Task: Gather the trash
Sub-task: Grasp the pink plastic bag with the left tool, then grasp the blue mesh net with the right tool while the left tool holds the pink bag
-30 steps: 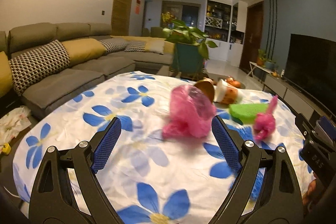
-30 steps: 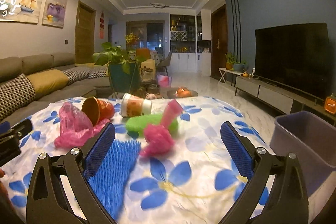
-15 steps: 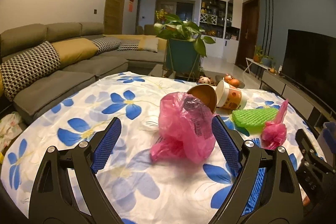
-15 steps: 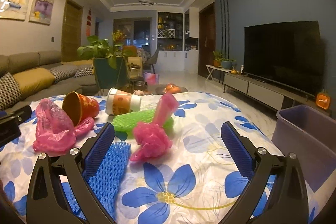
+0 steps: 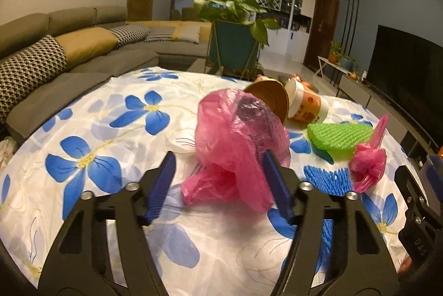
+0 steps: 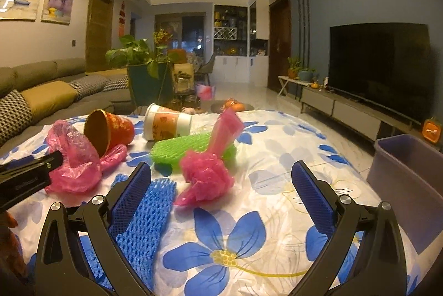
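Flowered cloth (image 5: pixel 110 129) covers the table, and on it the pink bag (image 5: pixel 238 146) lies crumpled, straight ahead of my left gripper (image 5: pixel 218 185). Its jaws have just been closing; the bag is between them, right pad touching, left pad still apart. My right gripper (image 6: pixel 221 190) stands wide, with the pink wad (image 6: pixel 206 176) ahead. The bin (image 6: pixel 409 171) stays on the right.

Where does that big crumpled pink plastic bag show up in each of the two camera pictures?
Left wrist view: the pink plastic bag sits centre frame, between the left gripper fingers.
Right wrist view: the bag lies at far left.
Shared landmark: the tipped orange cup right behind it.
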The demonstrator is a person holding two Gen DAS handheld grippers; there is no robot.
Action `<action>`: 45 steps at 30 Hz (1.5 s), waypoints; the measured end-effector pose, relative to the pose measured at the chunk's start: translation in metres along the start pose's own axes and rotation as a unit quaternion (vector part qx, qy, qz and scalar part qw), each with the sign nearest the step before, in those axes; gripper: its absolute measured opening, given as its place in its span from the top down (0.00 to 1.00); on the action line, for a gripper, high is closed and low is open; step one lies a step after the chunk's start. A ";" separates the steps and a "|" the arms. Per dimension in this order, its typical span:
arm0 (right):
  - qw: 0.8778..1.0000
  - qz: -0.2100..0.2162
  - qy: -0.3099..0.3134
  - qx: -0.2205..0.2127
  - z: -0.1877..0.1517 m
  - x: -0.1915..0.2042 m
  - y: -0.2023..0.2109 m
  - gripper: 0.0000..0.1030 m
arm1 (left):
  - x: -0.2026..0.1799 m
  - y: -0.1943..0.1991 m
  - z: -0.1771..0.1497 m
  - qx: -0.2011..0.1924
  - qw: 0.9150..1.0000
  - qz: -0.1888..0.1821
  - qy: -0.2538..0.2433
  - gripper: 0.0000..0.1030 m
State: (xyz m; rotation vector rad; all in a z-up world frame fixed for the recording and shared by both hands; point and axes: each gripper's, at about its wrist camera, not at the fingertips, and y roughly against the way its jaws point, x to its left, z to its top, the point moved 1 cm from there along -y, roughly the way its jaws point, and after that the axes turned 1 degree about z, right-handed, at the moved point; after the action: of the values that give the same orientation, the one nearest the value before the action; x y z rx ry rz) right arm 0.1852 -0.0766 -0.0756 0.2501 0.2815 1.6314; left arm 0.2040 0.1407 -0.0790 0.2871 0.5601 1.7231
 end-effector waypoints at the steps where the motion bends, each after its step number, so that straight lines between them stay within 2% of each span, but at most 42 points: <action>1: 1.000 0.003 -0.001 0.004 0.000 0.000 -0.001 0.05 | -0.001 -0.002 0.000 0.005 1.000 -0.005 -0.002 0.50; 6: 0.999 0.027 0.007 0.025 0.001 0.004 -0.007 0.05 | -0.003 -0.004 -0.001 0.015 0.999 -0.028 -0.007 0.78; 7: 0.999 0.029 0.009 0.027 0.000 0.005 -0.007 0.05 | -0.004 -0.004 -0.002 0.017 0.999 -0.035 -0.007 0.87; 10: 0.998 0.056 0.018 0.037 0.001 0.010 -0.003 0.05 | -0.004 -0.001 -0.003 0.016 0.999 -0.043 -0.004 0.98; 20: 0.989 0.119 0.041 0.075 -0.017 0.032 0.021 0.08 | 0.003 0.054 -0.013 -0.024 0.999 -0.047 0.003 1.00; 25: 0.988 0.111 0.040 0.102 -0.029 0.038 0.018 0.10 | 0.012 0.079 -0.022 -0.038 0.999 -0.036 0.004 1.00; 29: 0.985 0.123 0.036 0.116 -0.033 0.044 0.017 0.12 | 0.016 0.091 -0.030 -0.045 0.998 -0.034 0.002 1.00; 30: 0.984 0.126 0.038 0.122 -0.034 0.047 0.016 0.13 | 0.017 0.093 -0.032 -0.045 0.998 -0.035 0.002 1.00; 39: 0.975 0.138 0.025 0.172 -0.039 0.051 -0.003 0.50 | 0.024 0.095 -0.037 -0.038 0.998 -0.041 0.008 1.00; 44: 0.973 0.151 0.028 0.174 -0.040 0.053 -0.001 0.70 | 0.021 0.096 -0.038 -0.035 0.998 -0.049 0.007 1.00; 45: 0.973 0.153 0.028 0.173 -0.040 0.052 0.000 0.77 | 0.020 0.096 -0.039 -0.035 0.998 -0.050 0.006 1.00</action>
State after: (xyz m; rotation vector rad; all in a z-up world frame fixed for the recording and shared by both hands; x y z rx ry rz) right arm 0.1678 -0.0260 -0.1134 0.5340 0.5962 1.8900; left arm 0.0998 0.1386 -0.0651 0.1967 0.5140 1.6450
